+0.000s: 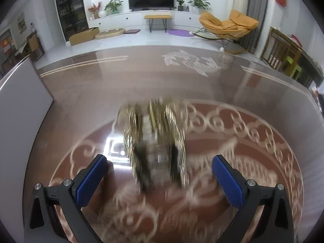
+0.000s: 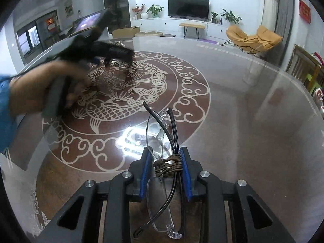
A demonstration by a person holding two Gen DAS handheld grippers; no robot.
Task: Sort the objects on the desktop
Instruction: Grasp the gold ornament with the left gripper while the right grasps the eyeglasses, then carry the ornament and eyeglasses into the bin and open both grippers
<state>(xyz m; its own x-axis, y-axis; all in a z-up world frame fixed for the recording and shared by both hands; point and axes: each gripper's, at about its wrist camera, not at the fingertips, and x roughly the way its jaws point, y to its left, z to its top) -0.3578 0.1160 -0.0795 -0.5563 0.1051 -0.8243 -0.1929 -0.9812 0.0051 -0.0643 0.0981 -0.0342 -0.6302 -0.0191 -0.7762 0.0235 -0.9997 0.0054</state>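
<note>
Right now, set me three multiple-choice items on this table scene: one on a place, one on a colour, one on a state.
1. Where are the folded glasses?
A. between the right tongs' pads
B. on the orange chair
C. under the television

2. What colour are the pads of the left tongs?
A. red
B. blue
C. green

3. How do the left tongs stand?
A. clamped on the glasses
C. shut on nothing
B. open, nothing between the pads

Answers:
1 A, the blue pads press the frame and its brown cord from both sides.
2 B, both ribbed pads show blue.
3 B, the pads stand wide apart above a blurred golden object on the table.
</note>
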